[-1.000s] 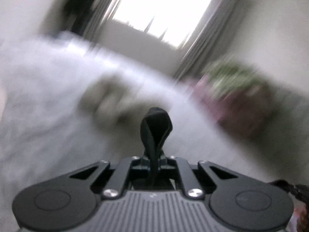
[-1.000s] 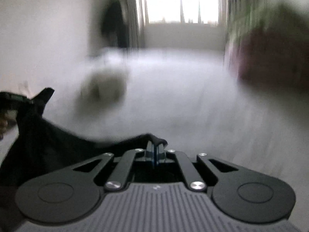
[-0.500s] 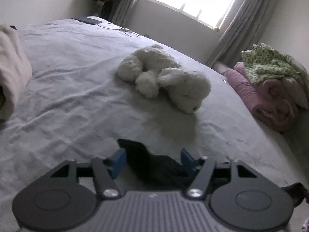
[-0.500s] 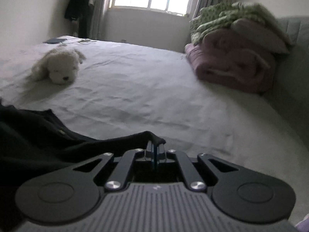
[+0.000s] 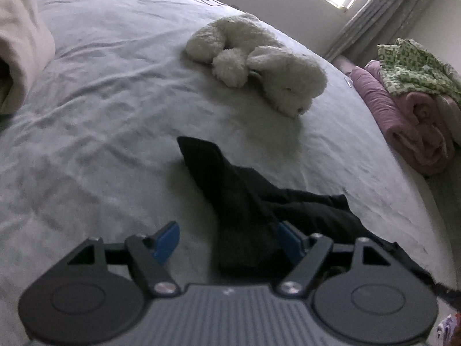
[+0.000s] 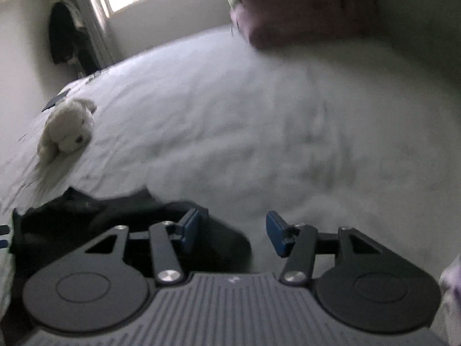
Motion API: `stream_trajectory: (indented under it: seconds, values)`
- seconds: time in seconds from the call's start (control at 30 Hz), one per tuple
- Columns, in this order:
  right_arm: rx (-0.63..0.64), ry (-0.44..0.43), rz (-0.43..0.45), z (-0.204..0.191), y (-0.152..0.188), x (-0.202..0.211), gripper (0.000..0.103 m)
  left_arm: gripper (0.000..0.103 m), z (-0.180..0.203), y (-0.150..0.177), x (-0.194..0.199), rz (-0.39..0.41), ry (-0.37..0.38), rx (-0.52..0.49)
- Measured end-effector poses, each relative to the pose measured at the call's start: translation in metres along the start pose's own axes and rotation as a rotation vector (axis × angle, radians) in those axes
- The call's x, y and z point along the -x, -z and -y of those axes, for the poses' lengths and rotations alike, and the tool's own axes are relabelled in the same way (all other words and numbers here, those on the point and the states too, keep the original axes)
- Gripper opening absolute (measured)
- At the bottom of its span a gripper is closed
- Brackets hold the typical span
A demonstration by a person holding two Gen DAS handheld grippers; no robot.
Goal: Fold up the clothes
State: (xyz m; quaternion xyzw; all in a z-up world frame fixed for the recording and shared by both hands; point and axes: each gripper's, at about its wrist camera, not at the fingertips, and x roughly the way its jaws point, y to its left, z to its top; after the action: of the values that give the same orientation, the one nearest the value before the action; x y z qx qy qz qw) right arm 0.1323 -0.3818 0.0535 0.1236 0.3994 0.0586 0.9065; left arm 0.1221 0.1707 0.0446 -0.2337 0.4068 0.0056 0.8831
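Observation:
A black garment [image 5: 253, 199] lies crumpled on the grey bed sheet [image 5: 100, 132]. My left gripper [image 5: 227, 239] hovers low over it, its jaws opening; the cloth lies loose between the blue pads, nearer the right pad [image 5: 289, 238], and the pads do not press on it. In the right wrist view the same black garment [image 6: 86, 216] lies at the lower left. My right gripper [image 6: 232, 233] has its jaws opening too; cloth lies under and beside its left pad [image 6: 190, 229] and bare sheet shows before the right one.
A white plush dog [image 5: 259, 63] lies on the bed beyond the garment, also seen as the plush dog [image 6: 67, 129]. Rolled pink blankets [image 5: 409, 121] with a green patterned cloth [image 5: 415, 66] sit at the right edge. A beige bundle [image 5: 20, 46] lies at the left.
Both grippers were shut on the black garment and have opened; the cloth has dropped onto the sheet. Both hands sank towards the bed, and the right view has rolled.

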Motion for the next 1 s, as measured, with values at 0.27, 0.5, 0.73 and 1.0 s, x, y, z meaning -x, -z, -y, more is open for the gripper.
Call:
stream_trajectory:
  seconds: [0.27, 0.5, 0.73, 1.0]
  values:
    - [0.102, -0.182, 0.037, -0.003, 0.008, 0.019, 0.055, 0.077, 0.002, 0.006, -0.011, 0.031, 0.024, -0.009]
    - [0.401, -0.118, -0.021, -0.043, 0.030, -0.004, 0.056, 0.007, 0.020, 0.011, -0.020, 0.020, -0.025, -0.130]
    - [0.390, -0.064, 0.173, -0.055, 0.009, 0.022, 0.007, 0.004, -0.005, -0.014, 0.010, 0.119, -0.051, -0.081]
    - [0.343, 0.058, 0.153, -0.054, 0.003, 0.005, 0.005, 0.007, -0.002, -0.010, -0.008, 0.058, -0.127, -0.193]
